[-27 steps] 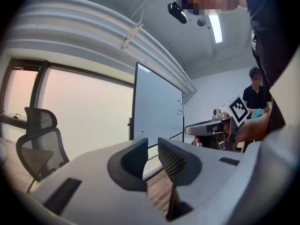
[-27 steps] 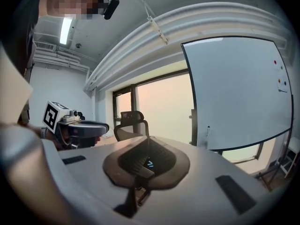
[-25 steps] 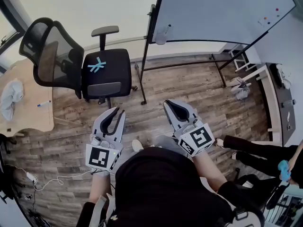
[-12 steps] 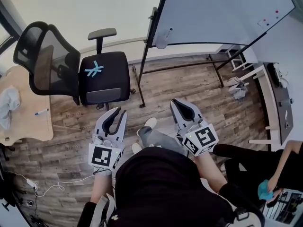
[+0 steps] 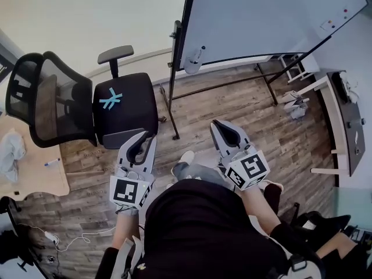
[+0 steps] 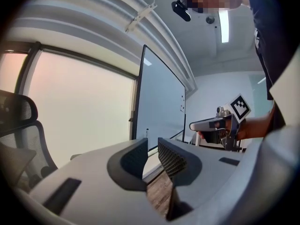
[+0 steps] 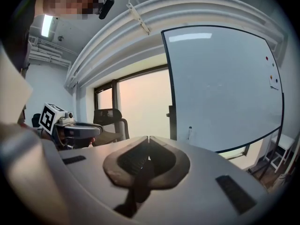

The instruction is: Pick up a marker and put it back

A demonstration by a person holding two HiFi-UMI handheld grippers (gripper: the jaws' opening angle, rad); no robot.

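Note:
A whiteboard (image 5: 261, 16) on a black stand fills the upper right of the head view. A marker (image 5: 201, 50) stands upright at its lower left edge; it also shows as the marker (image 7: 189, 131) in the right gripper view and the marker (image 6: 146, 133) in the left gripper view. Both grippers are held low in front of the person's body, well short of the board. My left gripper (image 5: 145, 136) (image 6: 152, 143) is open by a narrow gap and holds nothing. My right gripper (image 5: 217, 124) (image 7: 148, 138) is shut, its tips touching, with nothing in it.
A black office chair (image 5: 125, 106) with a light blue tape cross stands left of the board's stand leg (image 5: 171, 97). A wooden desk (image 5: 32, 170) at far left carries a cloth (image 5: 10, 154) and a blue marker (image 5: 52, 162). A white table (image 5: 343, 118) stands at the right.
The whole view has shifted: the whiteboard and the chair sit further left and lower in the frame. Both grippers keep their pose. The seated person at the lower right has mostly left the view.

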